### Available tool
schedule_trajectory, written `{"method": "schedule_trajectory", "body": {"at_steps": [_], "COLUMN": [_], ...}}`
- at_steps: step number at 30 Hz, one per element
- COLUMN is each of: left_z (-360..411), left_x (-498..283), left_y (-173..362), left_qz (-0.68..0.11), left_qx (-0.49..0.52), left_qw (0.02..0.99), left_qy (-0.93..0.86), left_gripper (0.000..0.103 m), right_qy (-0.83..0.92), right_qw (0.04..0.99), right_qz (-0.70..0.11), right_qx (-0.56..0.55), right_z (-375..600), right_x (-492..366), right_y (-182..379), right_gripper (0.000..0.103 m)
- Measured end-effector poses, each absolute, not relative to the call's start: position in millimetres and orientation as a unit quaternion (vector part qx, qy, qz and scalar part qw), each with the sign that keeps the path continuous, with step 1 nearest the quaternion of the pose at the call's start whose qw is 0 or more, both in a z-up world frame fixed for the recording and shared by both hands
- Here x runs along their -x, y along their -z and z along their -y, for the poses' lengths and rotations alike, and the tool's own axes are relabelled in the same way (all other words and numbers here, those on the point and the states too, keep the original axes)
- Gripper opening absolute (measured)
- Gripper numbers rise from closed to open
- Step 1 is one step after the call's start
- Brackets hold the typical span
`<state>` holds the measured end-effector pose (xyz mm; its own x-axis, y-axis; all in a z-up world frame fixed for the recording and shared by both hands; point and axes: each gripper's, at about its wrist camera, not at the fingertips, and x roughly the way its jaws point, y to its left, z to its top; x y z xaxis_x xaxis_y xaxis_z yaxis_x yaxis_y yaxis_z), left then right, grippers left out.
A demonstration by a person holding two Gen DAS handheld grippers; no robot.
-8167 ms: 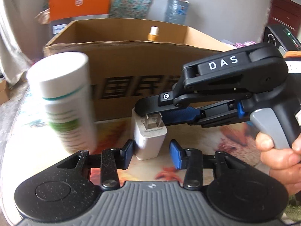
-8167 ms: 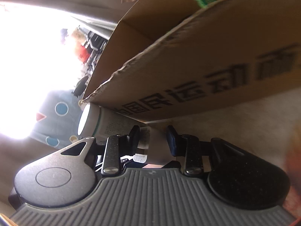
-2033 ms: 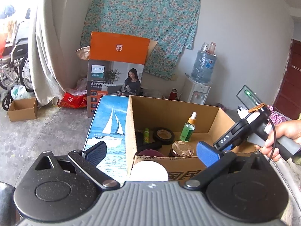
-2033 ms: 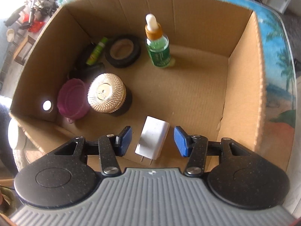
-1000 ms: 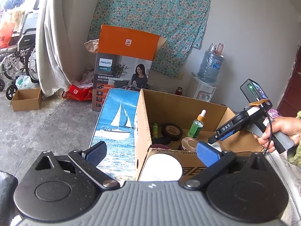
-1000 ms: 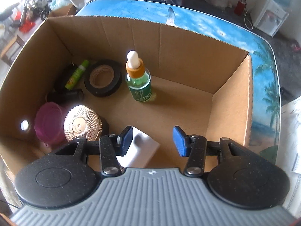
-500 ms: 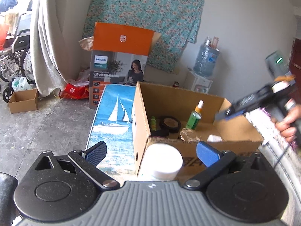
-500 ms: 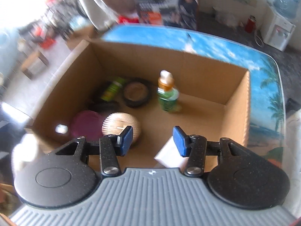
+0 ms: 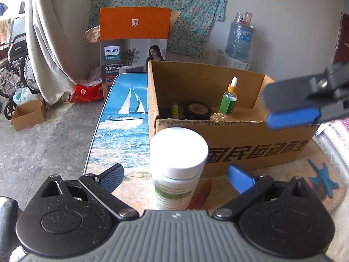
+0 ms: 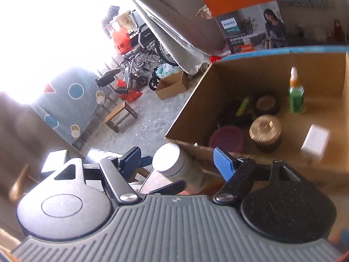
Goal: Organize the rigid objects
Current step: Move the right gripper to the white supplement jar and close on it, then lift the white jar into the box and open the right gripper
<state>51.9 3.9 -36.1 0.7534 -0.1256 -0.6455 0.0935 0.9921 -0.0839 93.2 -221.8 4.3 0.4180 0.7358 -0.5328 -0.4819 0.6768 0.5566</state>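
The left gripper [image 9: 176,176] had its blue pads spread wide, one on either side of the white-capped bottle [image 9: 177,170], which stood upright on the table just outside the near wall of the cardboard box [image 9: 250,144], touching neither pad. The right gripper [image 10: 177,158] was likewise open and empty, hanging above the box's near corner with the same bottle [image 10: 172,163] showing between its fingers. To grasp well, the left pads would likely want to close squarely on the bottle's body below the cap (the cap looks smooth and could slip), keeping it vertical for the lift over the wall. Inside the box lay the white charger [image 10: 315,140], a gold-lidded jar [image 10: 265,128], a green dropper bottle [image 10: 296,96], a tape roll [image 9: 197,110] and a purple lid [image 10: 226,138]; open floor near the charger looked the safest landing spot.
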Motion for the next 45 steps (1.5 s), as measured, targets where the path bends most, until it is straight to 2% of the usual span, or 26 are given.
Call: {"method": "schedule_trajectory", "body": {"at_steps": [6,8,9,10,12,15,19,32,45], "left_z": [7.5,10.3,12.0,12.8,14.7,18.1,29.3,71.1,77.2], "left_x": [-61.8,-63.2,-64.3,-65.3,-65.5,-64.4,-58.4,-52.5,-49.3], "left_y": [45.7,47.7,48.4,49.6,50.8,49.6,47.8,48.5,45.4], "left_qz": [-0.351,-0.353,-0.355,-0.357,-0.361,-0.362,-0.361,-0.366,-0.362], "left_qx": [0.002,-0.005,-0.007,-0.008,-0.007,-0.006,-0.021,-0.035,-0.042], "left_qw": [0.935,0.935,0.934,0.933,0.932,0.931,0.930,0.923,0.924], "left_qy": [0.043,0.040,0.038,0.036,0.036,0.048,0.057,0.115,0.120], "left_gripper": [0.095,0.086,0.079,0.067,0.054,0.054,0.054,0.054,0.054], "right_qy": [-0.348,-0.346,-0.345,-0.343,-0.342,-0.346,-0.339,-0.291,-0.285], "right_qw": [0.808,0.801,0.798,0.797,0.794,0.789,0.794,0.809,0.817], "right_qz": [-0.423,-0.428,-0.430,-0.431,-0.433,-0.435,-0.434,-0.424,-0.412], "right_qx": [-0.216,-0.234,-0.242,-0.247,-0.256,-0.262,-0.258,-0.284,-0.285], "right_z": [199.4,195.4,194.0,192.5,189.4,188.1,195.6,248.5,260.3], "right_x": [-103.1,-110.5,-116.1,-118.3,-120.9,-119.9,-114.5,-89.9,-78.9], "right_y": [36.0,46.1,51.2,54.0,58.7,62.7,64.4,66.1,61.7], "right_gripper": [0.074,0.073,0.070,0.068,0.056,0.047,0.044,0.046,0.046]}}
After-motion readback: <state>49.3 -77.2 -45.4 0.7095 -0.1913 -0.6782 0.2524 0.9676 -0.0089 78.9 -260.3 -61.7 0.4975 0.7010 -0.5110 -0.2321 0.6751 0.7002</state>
